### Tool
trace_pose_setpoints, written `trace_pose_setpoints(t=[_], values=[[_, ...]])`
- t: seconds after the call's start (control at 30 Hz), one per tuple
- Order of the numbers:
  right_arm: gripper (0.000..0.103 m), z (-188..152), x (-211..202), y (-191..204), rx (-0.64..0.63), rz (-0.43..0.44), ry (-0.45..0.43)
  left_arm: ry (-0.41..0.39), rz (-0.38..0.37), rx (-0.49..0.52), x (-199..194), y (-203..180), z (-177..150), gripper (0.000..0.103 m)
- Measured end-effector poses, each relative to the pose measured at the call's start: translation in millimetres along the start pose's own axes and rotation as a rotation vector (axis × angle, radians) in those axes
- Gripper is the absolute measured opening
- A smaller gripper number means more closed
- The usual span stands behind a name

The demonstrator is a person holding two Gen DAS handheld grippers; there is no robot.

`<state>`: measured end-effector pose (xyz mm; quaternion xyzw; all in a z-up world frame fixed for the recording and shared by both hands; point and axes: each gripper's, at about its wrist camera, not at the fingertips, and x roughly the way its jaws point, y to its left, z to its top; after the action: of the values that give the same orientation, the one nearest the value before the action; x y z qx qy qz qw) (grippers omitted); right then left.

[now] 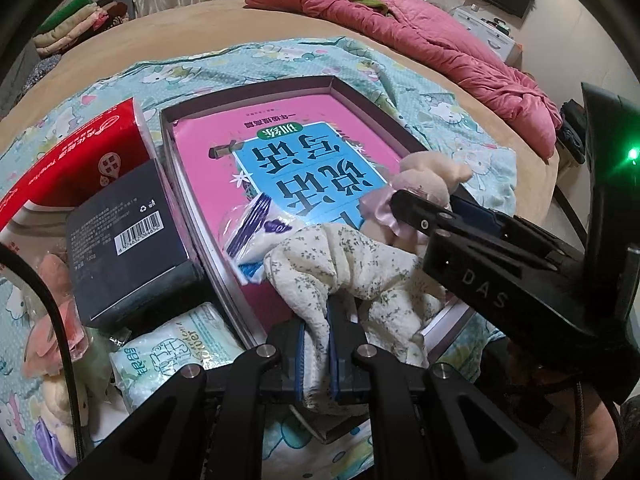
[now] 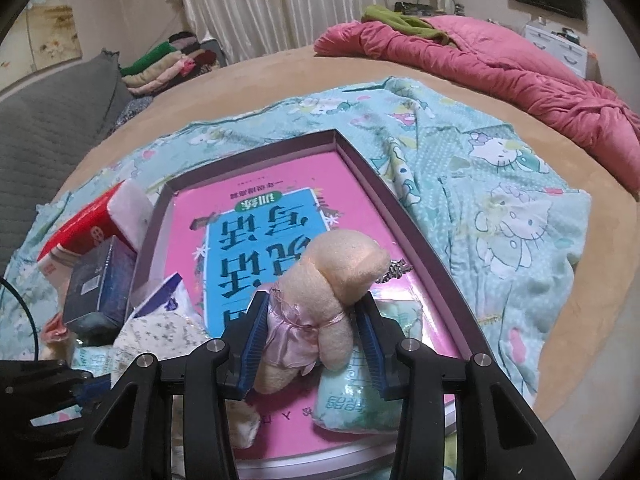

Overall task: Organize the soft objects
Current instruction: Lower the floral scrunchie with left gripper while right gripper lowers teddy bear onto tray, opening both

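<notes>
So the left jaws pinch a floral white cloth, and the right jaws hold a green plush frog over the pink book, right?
Not quite: the right gripper holds a cream plush toy in a lilac dress, not a frog, as the right wrist view shows. The rest stands.

A book lies in the tray (dark box left of it), quilt heaped behind
</notes>
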<state>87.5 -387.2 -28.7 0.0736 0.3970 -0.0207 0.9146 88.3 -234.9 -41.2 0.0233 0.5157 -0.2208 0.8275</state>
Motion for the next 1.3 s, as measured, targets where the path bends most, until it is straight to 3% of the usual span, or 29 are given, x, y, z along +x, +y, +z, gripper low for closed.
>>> trace_pose_setpoints(t=[0.83, 1.03, 1.2, 1.3], values=[[0.06, 0, -12, -13, 0.047, -0.016, -0.047, -0.018, 0.022, -0.04, -6, 4, 7, 0.014], [0.067, 1, -21, -21, 0.082, -0.026, -0.089, -0.019, 0.007, -0.045, -9, 3, 8, 0.026], [0.067, 3, -27, -25, 0.096, -0.033, -0.111, -0.015, 0.003, -0.049, -10, 2, 7, 0.044], [0.067, 3, -31, -28, 0.105, -0.04, -0.129, -0.023, 0.001, -0.042, -14, 1, 7, 0.046]])
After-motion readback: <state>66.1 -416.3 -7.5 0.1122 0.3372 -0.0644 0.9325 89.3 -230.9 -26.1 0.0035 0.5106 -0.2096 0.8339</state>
